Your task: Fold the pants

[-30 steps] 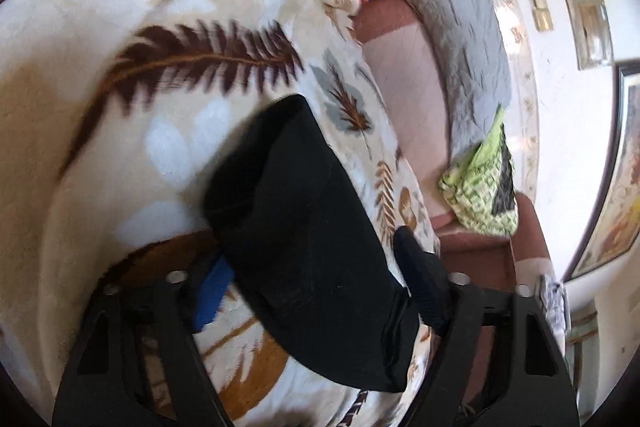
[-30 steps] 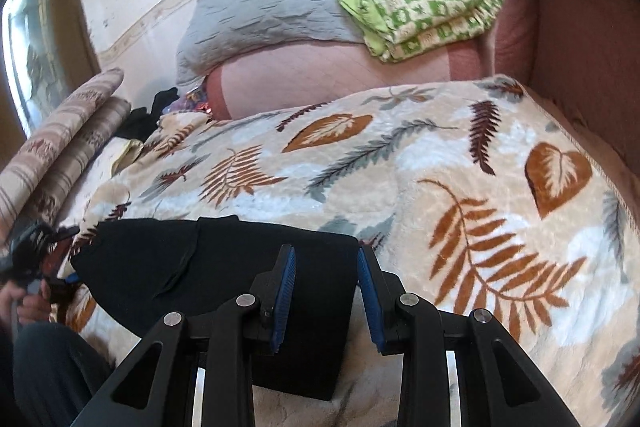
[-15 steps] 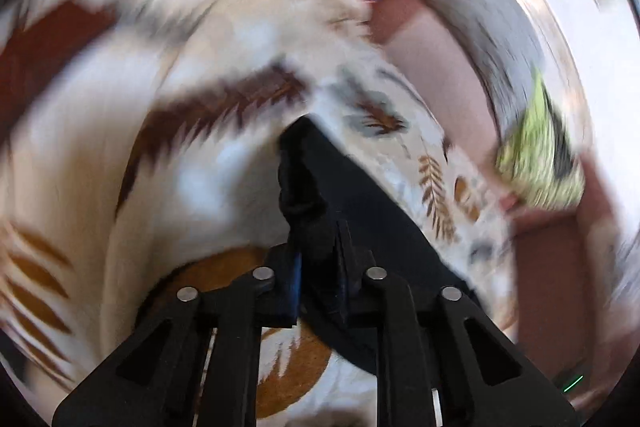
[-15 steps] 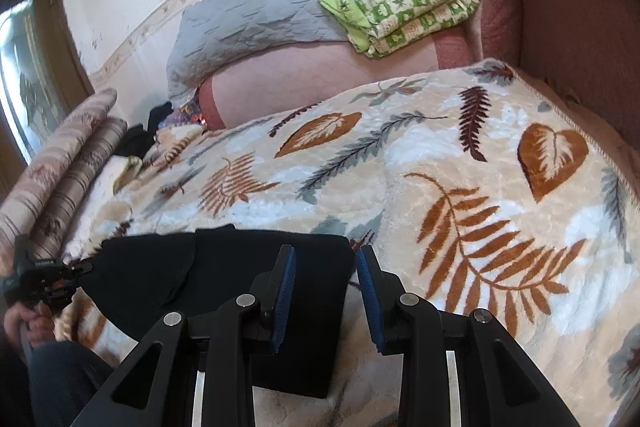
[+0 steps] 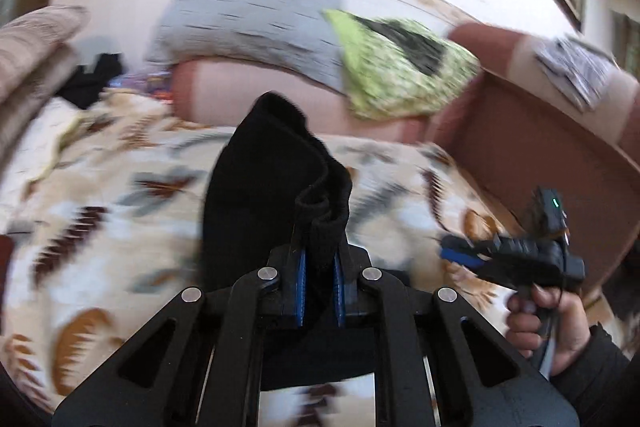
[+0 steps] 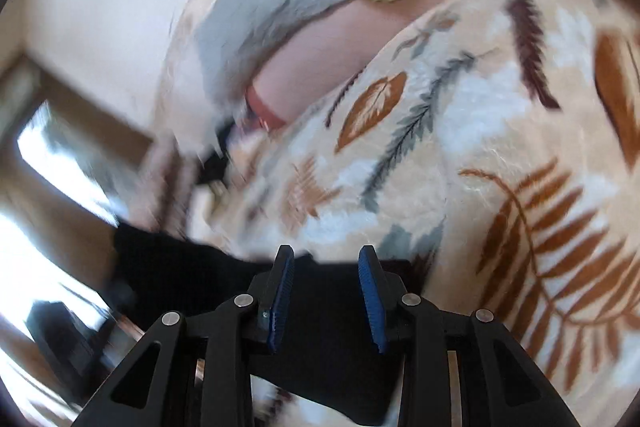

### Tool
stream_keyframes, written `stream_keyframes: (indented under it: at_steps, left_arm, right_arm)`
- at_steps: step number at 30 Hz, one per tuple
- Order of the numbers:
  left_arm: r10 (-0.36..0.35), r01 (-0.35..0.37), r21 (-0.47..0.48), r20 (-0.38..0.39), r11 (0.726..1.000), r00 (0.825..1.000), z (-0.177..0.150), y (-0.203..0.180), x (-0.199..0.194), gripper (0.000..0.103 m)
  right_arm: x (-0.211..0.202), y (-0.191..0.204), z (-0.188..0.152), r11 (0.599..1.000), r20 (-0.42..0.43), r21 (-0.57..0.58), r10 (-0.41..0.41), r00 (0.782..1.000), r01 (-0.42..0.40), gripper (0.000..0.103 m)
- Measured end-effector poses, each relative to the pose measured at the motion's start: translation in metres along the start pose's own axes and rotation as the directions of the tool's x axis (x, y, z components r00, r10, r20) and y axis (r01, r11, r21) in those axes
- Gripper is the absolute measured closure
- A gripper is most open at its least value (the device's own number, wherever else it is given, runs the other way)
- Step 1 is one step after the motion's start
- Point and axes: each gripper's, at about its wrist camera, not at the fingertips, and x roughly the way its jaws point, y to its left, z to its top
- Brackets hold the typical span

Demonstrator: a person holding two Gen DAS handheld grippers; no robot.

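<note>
Left claw around pants edge

Pants: black matt knit cloth, ribbed at the pinched edge. Blanket: plush fleece, slight sheen, leaf print. Left gripper and right gripper: matt black plastic, round bare-metal pins, ridged blue pads. Folded throw: green printed cloth. Grey cover: quilted matt cloth.
</note>
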Motion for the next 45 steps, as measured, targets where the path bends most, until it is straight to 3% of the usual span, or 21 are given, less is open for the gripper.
stream_keyframes:
  at_steps: [3,7,19,22,24,27,29,33,35,36,39,41,42,43,44,45]
  left_arm:
    - [-0.050,0.054,0.050,-0.086,0.997,0.995,-0.020,-0.042,0.036,0.094]
    - [-0.035,0.054,0.107,-0.174,0.993,0.984,-0.047,-0.070,0.075,0.094]
    - [-0.028,0.052,0.087,-0.258,0.995,0.966,-0.066,-0.085,0.106,0.093]
    - [-0.092,0.108,0.035,-0.313,0.994,0.945,-0.073,-0.083,0.112,0.082]
    - [-0.135,0.150,0.026,-0.313,0.988,0.940,-0.074,-0.086,0.107,0.065]
    - [-0.278,0.280,-0.043,-0.338,0.959,0.899,-0.075,-0.087,0.092,0.062]
    - [-0.325,0.313,-0.088,-0.324,0.946,0.888,-0.074,-0.079,0.076,0.062]
    - [-0.216,0.170,-0.209,-0.222,0.963,0.951,-0.061,-0.028,0.040,0.062]
    - [-0.117,0.050,-0.313,-0.200,0.948,0.973,-0.050,0.006,0.031,0.062]
    - [-0.077,-0.001,-0.366,-0.200,0.931,0.977,-0.045,0.022,0.029,0.062]
    - [-0.028,-0.097,-0.478,-0.247,0.873,0.969,-0.035,0.055,0.040,0.059]
    - [-0.075,-0.099,-0.522,-0.302,0.847,0.950,-0.036,0.061,0.059,0.059]
    - [-0.109,-0.091,-0.524,-0.339,0.847,0.934,-0.040,0.059,0.071,0.058]
    - [-0.148,-0.088,-0.517,-0.398,0.852,0.906,-0.048,0.053,0.086,0.058]
    - [-0.166,-0.087,-0.502,-0.439,0.860,0.883,-0.056,0.047,0.097,0.058]
    - [-0.147,-0.096,-0.479,-0.446,0.873,0.883,-0.060,0.044,0.099,0.057]
  right_arm:
    - [-0.009,-0.011,0.004,0.998,0.038,0.051,-0.043,0.998,0.041,0.071]
    - [-0.021,-0.020,0.006,0.995,0.060,0.086,-0.057,0.997,0.052,0.071]
    - [-0.024,-0.022,0.006,0.996,0.048,0.061,-0.068,0.997,0.065,0.071]
    - [-0.015,-0.018,0.005,0.995,0.029,0.033,-0.090,0.996,0.089,0.071]
    - [-0.011,-0.017,0.004,0.994,0.021,0.015,-0.109,0.994,0.109,0.071]
    - [-0.009,-0.013,0.003,0.990,0.032,-0.028,-0.136,0.990,0.137,0.071]
    - [-0.012,-0.005,0.001,0.985,0.065,-0.074,-0.150,0.987,0.154,0.071]
    - [-0.012,0.024,-0.007,0.960,0.093,-0.232,-0.138,0.986,0.156,0.071]
    - [-0.007,0.050,-0.023,0.907,0.073,-0.397,-0.121,0.990,0.140,0.071]
    - [-0.002,0.063,-0.033,0.862,0.059,-0.489,-0.120,0.991,0.134,0.071]
    - [0.013,0.093,-0.069,0.737,-0.061,-0.676,-0.081,0.995,0.018,0.071]
    - [0.031,0.093,-0.087,0.688,-0.133,-0.725,-0.161,0.978,0.015,0.071]
    - [0.044,0.084,-0.093,0.674,-0.158,-0.736,-0.257,0.953,0.059,0.071]
    - [0.060,0.066,-0.097,0.677,-0.211,-0.729,-0.365,0.907,0.103,0.071]
    - [0.063,0.055,-0.099,0.695,-0.241,-0.712,-0.380,0.893,0.103,0.071]
    - [0.060,0.054,-0.097,0.709,-0.242,-0.699,-0.358,0.902,0.094,0.071]
